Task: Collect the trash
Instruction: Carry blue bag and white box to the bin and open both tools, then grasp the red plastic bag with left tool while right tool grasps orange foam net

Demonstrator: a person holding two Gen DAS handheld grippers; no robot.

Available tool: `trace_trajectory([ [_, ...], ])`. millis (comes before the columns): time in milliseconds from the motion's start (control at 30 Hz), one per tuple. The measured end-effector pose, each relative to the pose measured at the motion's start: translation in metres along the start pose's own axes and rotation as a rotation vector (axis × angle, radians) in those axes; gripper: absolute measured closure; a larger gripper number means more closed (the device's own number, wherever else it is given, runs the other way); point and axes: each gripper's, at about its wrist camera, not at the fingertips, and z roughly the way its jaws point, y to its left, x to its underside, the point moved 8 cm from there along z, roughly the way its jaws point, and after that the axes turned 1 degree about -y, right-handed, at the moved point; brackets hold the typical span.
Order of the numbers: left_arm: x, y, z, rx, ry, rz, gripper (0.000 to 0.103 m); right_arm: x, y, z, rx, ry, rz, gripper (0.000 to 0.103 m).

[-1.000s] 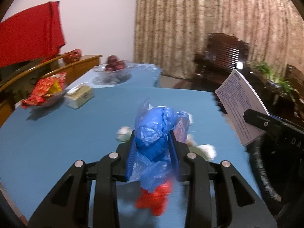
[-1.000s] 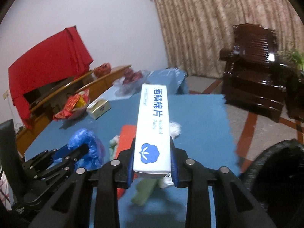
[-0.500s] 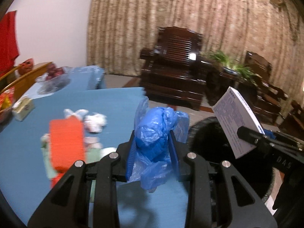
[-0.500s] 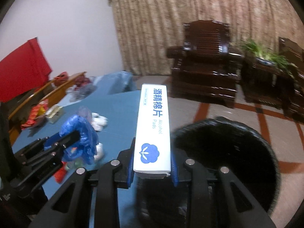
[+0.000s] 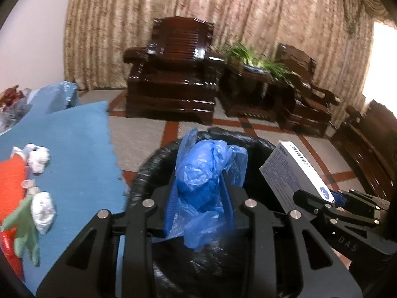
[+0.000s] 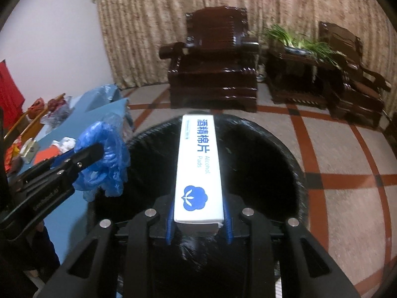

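My left gripper [image 5: 199, 193] is shut on a crumpled blue plastic bag [image 5: 206, 183] and holds it above the black-lined trash bin [image 5: 146, 164]. My right gripper [image 6: 198, 213] is shut on a white alcohol pads box [image 6: 198, 164] and holds it over the same bin [image 6: 280, 154]. The box also shows in the left wrist view [image 5: 295, 173], and the blue bag in the right wrist view [image 6: 104, 156]. More trash lies on the blue table [image 5: 74, 149]: white crumpled tissues [image 5: 43, 211], an orange packet [image 5: 10, 176] and a green scrap [image 5: 24, 231].
The table edge [image 5: 116, 164] stands just left of the bin. Dark wooden armchairs [image 5: 173, 74] and a plant stand [image 5: 250, 79] line the curtained far wall. Tiled floor [image 6: 347, 173] lies around the bin. Bowls and a tissue box [image 6: 29, 149] sit on the far table.
Both grippers swung right, away from the table, and now hang over the trash bin, each with its item still in it.
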Motion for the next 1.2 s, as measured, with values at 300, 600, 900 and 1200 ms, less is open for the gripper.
trace_trajectory([
  [300,0.011,-0.001,0.009,0.020,0.039,0.000,0.047,0.016,-0.023,0.008,0.034,0.036,0.035,0.061],
  [600,-0.006,0.044,-0.030,-0.086,-0.044,-0.022,0.013,0.002,-0.010,-0.007,0.036,-0.042,0.015,0.007],
  [900,-0.011,0.116,-0.095,-0.268,-0.112,-0.064,0.008,-0.018,0.051,-0.012,-0.047,-0.108,-0.069,0.006],
  [1200,0.010,0.187,-0.151,-0.435,-0.123,-0.134,0.008,-0.017,0.137,-0.008,-0.167,-0.124,-0.192,0.006],
])
